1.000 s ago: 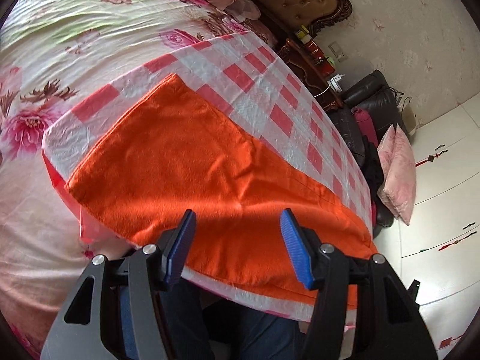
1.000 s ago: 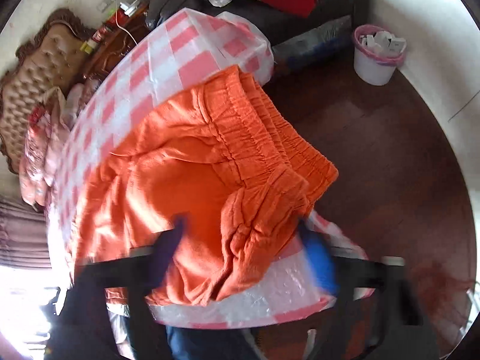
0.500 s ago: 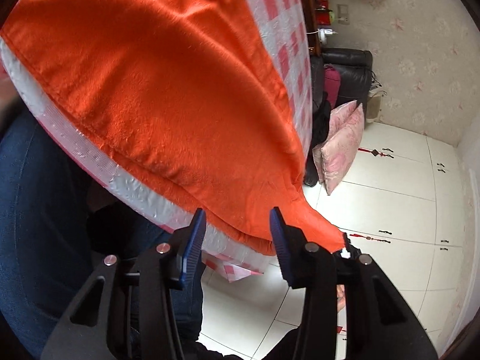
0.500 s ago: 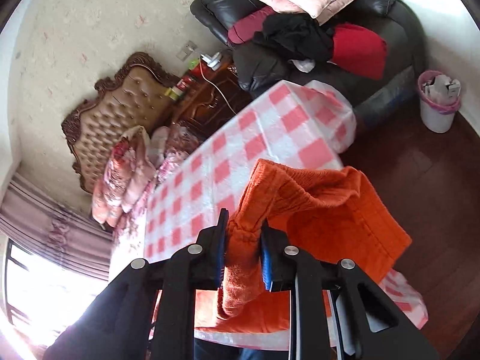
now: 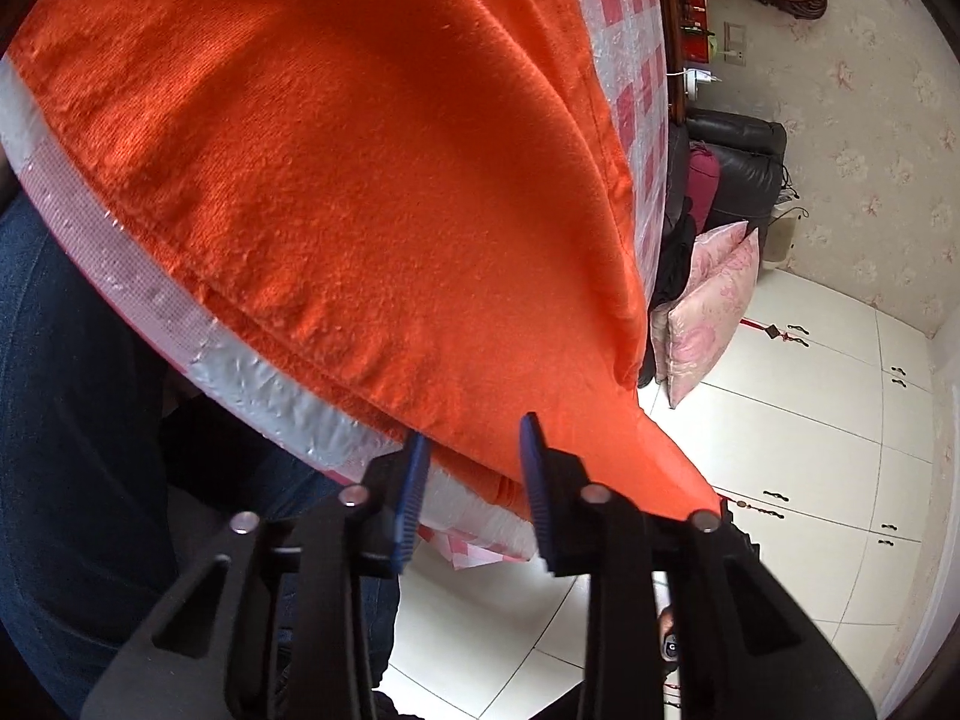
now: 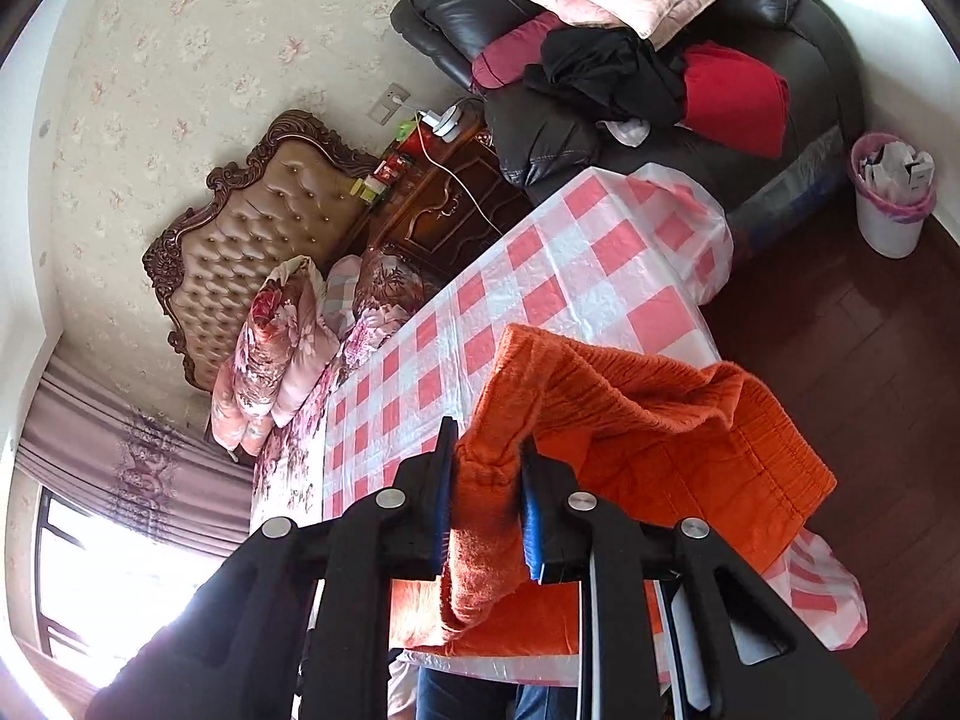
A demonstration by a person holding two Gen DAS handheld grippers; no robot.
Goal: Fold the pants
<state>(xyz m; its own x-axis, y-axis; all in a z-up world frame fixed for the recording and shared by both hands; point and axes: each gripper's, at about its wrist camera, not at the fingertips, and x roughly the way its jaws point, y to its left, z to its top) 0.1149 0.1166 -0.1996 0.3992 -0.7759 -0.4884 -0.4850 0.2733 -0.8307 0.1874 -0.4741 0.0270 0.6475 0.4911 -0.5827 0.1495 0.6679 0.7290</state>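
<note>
The orange pants (image 5: 360,180) lie flat on the checked red-and-white table cover (image 5: 120,264). My left gripper (image 5: 474,474) is low at the table's near edge, jaws closing, with the pants' hem and the cover's rim between the blue pads; a gap still shows beside the cloth. In the right wrist view my right gripper (image 6: 485,468) is shut on a bunched fold of the pants' ribbed waistband (image 6: 660,420) and holds it above the table cover (image 6: 570,276), the rest draping down to the right.
A person's jeans-clad legs (image 5: 72,420) stand against the table's near side. Beyond the table are a black sofa (image 6: 600,120) piled with clothes and cushions, a bed (image 6: 288,348), a wooden nightstand (image 6: 444,198) and a white bin (image 6: 888,204).
My left gripper dropped to the table's edge, rolled, and its jaws narrowed around the hem. My right gripper shut on the waistband and raised it off the table.
</note>
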